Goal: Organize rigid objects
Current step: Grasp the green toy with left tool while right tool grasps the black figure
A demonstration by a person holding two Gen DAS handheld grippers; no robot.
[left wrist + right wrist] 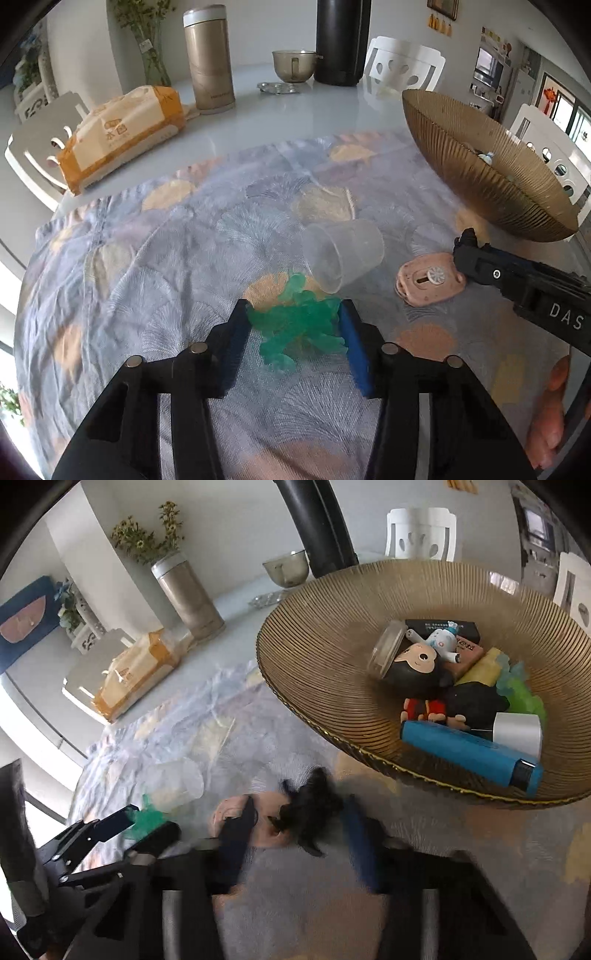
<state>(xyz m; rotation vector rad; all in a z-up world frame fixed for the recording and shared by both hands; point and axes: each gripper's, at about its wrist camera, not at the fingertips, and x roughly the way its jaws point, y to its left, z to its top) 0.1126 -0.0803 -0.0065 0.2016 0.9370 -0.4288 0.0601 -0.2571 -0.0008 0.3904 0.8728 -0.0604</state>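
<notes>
A green translucent toy (301,325) lies on the patterned cloth between the fingers of my left gripper (295,314), which is open around it. A clear plastic cup (341,254) lies on its side just beyond. A pink flat object (428,282) lies to the right. In the right wrist view my right gripper (299,812) is open, motion-blurred, with a small black object (310,808) between its fingers over the pink object (236,812). The ribbed amber bowl (332,635) holds several toys and a blue tube (469,755).
A tissue pack (122,133), a beige flask (210,59), a black flask (343,40), a glass mug (293,66) and a small foil dish (277,88) stand on the white table behind the cloth. White chairs (402,66) surround the table.
</notes>
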